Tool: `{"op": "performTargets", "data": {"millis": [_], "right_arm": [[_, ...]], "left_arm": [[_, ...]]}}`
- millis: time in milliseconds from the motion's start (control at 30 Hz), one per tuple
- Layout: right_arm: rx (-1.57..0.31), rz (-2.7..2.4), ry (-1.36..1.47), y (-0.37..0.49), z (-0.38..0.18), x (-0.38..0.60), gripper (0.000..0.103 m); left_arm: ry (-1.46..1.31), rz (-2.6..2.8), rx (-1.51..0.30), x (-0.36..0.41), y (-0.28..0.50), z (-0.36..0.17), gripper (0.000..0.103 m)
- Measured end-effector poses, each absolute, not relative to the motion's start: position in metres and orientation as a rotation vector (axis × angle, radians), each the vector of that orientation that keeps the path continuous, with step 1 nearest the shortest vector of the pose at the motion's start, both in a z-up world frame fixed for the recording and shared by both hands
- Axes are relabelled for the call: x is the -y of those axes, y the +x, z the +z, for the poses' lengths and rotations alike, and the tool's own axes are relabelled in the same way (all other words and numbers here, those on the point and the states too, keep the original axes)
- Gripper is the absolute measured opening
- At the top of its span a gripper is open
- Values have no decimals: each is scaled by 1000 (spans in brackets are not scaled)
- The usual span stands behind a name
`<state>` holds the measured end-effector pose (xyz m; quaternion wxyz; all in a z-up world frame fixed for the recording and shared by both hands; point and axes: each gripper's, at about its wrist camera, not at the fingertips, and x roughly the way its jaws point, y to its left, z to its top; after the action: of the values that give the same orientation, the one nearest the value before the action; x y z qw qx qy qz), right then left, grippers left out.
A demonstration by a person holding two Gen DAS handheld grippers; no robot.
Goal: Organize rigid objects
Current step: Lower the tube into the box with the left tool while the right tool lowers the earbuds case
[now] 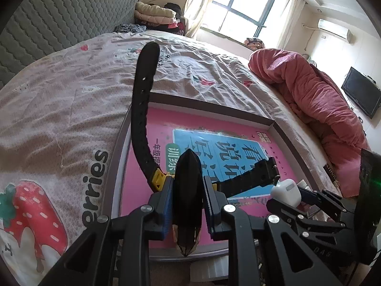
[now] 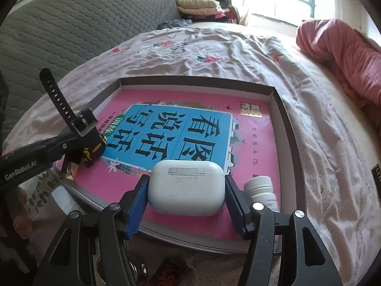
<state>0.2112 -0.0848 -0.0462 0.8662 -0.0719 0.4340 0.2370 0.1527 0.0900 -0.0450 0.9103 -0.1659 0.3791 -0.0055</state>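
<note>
My left gripper (image 1: 187,197) is shut on a black wristwatch (image 1: 187,190) with yellow lugs, held edge-on over the near left corner of a shallow box (image 1: 209,100); one strap (image 1: 142,100) sticks up. My right gripper (image 2: 185,190) is shut on a white earbuds case (image 2: 187,188) above the box's (image 2: 195,81) near edge. A pink book (image 2: 250,143) with a blue panel lies in the box. The left gripper with the watch (image 2: 91,150) shows at the left of the right wrist view. The case (image 1: 285,191) also shows in the left wrist view.
A small white bottle (image 2: 260,188) lies in the box by my right fingers. The box sits on a bed sheet (image 1: 59,119) with strawberry prints. A red duvet (image 1: 309,100) is bunched at the right. A grey quilted headboard (image 2: 71,23) stands behind.
</note>
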Motion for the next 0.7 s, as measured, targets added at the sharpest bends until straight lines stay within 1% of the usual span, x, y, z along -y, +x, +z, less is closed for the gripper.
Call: {"op": "performTargets", "data": {"millis": [267,700], "right_arm": [[-976,495,-166,218,-46,91,63],[-975,482,-167,217,-45,91,63]], "left_arm": [[-336,1,-759,-91,149,-40,23],[-342,11,-769,-94,150,-41,23]]}}
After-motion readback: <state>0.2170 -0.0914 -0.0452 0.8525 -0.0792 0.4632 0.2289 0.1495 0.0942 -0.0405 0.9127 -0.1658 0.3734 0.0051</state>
